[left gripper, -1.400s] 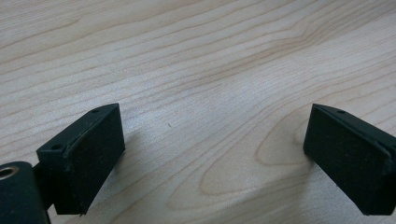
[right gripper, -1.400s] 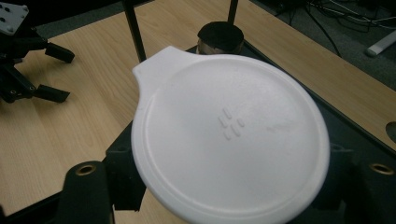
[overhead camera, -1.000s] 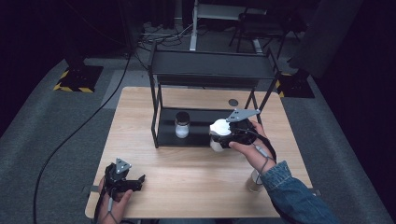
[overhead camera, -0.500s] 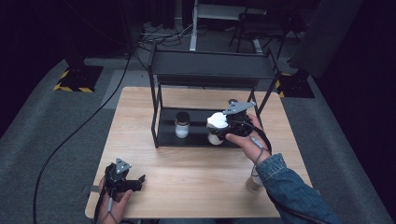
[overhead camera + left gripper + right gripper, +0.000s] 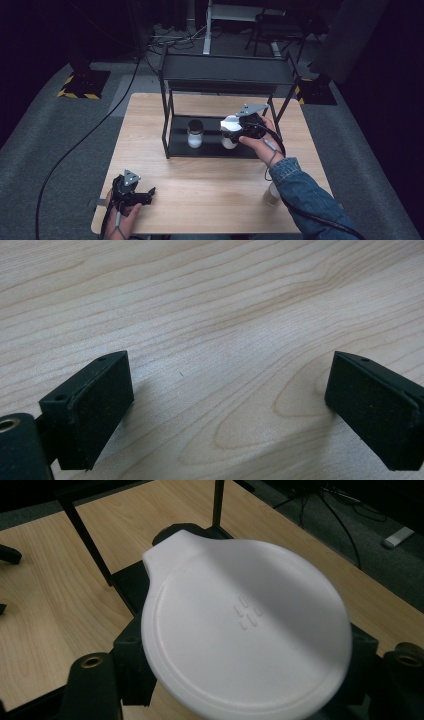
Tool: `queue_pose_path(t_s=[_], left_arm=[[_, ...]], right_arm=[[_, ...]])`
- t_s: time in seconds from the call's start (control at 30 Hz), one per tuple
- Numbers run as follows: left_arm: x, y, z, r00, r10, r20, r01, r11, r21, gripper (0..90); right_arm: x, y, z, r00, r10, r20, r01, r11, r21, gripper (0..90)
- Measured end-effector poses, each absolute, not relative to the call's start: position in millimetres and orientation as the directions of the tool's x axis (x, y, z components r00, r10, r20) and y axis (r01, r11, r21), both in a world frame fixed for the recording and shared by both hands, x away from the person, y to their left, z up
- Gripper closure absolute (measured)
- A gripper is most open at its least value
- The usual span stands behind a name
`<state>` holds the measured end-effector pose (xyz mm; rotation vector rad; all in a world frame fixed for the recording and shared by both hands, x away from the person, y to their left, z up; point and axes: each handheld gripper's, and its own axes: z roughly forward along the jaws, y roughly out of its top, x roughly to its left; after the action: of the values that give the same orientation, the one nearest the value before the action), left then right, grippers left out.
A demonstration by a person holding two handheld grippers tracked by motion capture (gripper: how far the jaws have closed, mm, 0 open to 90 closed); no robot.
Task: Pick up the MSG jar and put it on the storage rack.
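Observation:
A white-lidded container (image 5: 229,126) is clamped in my right gripper (image 5: 236,133), at the front of the black rack's lower shelf (image 5: 215,149). From the right gripper view, its round white lid (image 5: 245,625) with a small tab sits between the jaws of the right gripper (image 5: 245,667), which is shut on it. A jar with a dark lid (image 5: 194,134) stands on the same shelf, a little to the left. My left gripper (image 5: 148,195) rests on the table at the front left. The left gripper (image 5: 227,410) is open, with bare wood between its pads (image 5: 100,405).
The two-level black rack (image 5: 225,75) stands at the back of the wooden table (image 5: 210,185). A small pale container (image 5: 272,194) stands near the right forearm at the front right. Cables lie on the grey floor (image 5: 60,140) behind and to the left.
My right gripper has carried the white-lidded container left and slightly down, closer in to the lower shelf. The left gripper has not moved.

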<state>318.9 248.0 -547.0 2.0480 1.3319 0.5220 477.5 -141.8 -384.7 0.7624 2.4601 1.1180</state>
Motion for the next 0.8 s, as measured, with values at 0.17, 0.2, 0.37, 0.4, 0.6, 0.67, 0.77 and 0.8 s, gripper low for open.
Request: queue_pose_path(t_s=[0.17, 0.2, 0.37, 0.4, 0.6, 0.67, 0.77, 0.8], left_arm=[[319, 248, -547, 0.409, 0.912, -0.011, 0.661, -0.288, 0.692, 4.8], [319, 248, -547, 0.41, 0.912, -0.011, 0.661, -0.289, 0.692, 4.8], [319, 248, -547, 0.409, 0.912, -0.011, 0.662, -0.288, 0.692, 4.8], [319, 248, -547, 0.409, 0.912, -0.011, 0.662, -0.288, 0.692, 4.9], [319, 248, -547, 0.409, 0.912, -0.011, 0.662, -0.288, 0.692, 4.8], [319, 248, -547, 0.413, 0.911, -0.006, 0.66, -0.294, 0.691, 4.8], [319, 248, -547, 0.413, 0.911, -0.006, 0.66, -0.295, 0.691, 4.8], [319, 248, -547, 0.413, 0.911, -0.007, 0.66, -0.294, 0.691, 4.8]], right_arm=[[486, -141, -389, -0.798, 0.599, -0.064, 0.345, 0.542, 0.766, 30.3], [487, -141, -389, -0.797, 0.6, -0.062, 0.348, 0.541, 0.766, 30.3], [494, -139, -392, -0.795, 0.602, -0.067, 0.346, 0.543, 0.765, 30.3], [495, -138, -393, -0.796, 0.601, -0.071, 0.344, 0.545, 0.764, 30.3], [502, -134, -398, -0.802, 0.592, -0.076, 0.337, 0.554, 0.761, 30.3], [503, -133, -400, -0.801, 0.594, -0.068, 0.345, 0.553, 0.758, 30.3], [507, -132, -403, -0.799, 0.598, -0.065, 0.35, 0.55, 0.758, 30.3], [509, -131, -404, -0.801, 0.595, -0.066, 0.349, 0.553, 0.756, 30.3]])
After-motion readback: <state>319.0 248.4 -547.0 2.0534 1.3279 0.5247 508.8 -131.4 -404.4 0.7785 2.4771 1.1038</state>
